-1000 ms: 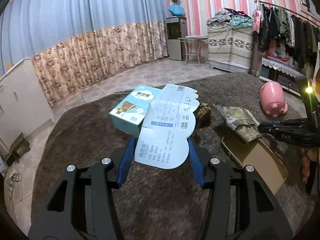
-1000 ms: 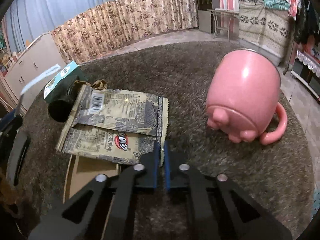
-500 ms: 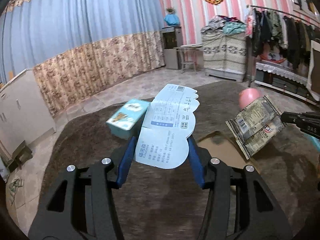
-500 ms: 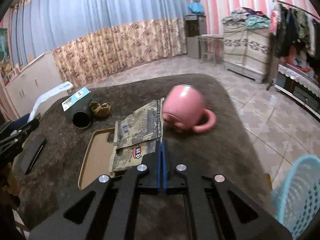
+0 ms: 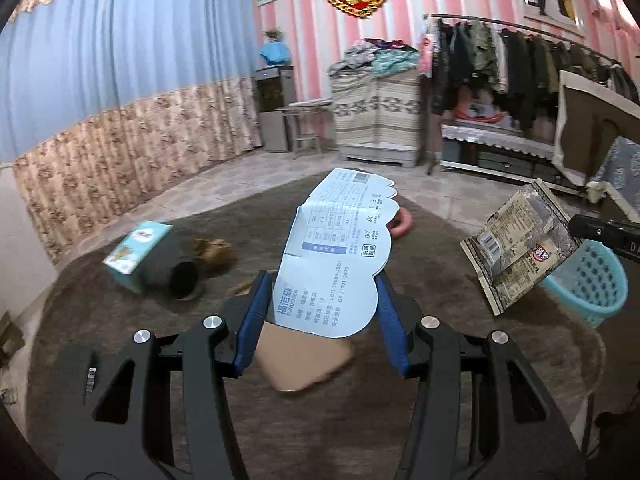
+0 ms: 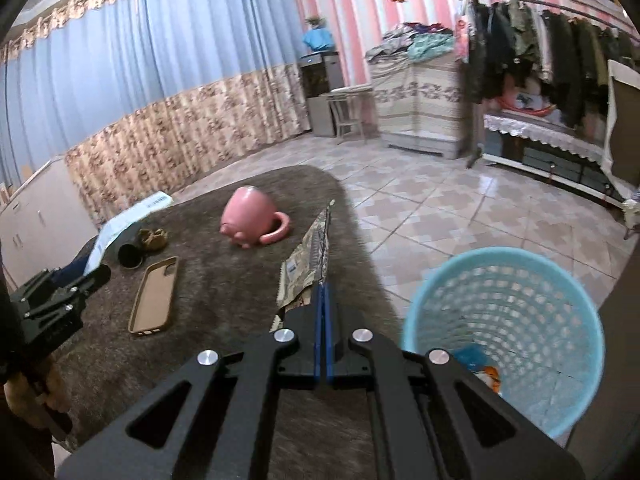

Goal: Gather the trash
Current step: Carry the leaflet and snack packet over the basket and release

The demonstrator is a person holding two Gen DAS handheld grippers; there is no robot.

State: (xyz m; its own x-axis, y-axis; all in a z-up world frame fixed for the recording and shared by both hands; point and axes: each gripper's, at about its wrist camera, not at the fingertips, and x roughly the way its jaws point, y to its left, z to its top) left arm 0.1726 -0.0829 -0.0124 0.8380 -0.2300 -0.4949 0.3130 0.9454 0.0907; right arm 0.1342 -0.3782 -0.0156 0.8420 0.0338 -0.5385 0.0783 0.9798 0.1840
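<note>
Here the left gripper [image 5: 322, 312] is gripping a scalloped paper card [image 5: 336, 256], the right gripper [image 6: 323, 304] pinching a crinkled foil wrapper [image 6: 308, 268] beside the perforated plastic basket [image 6: 516, 312].

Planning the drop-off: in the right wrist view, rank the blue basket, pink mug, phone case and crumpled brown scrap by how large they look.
1. blue basket, largest, though also nearest the camera.
2. phone case and pink mug: too close in apparent size to rank.
3. crumpled brown scrap, smallest.
</note>
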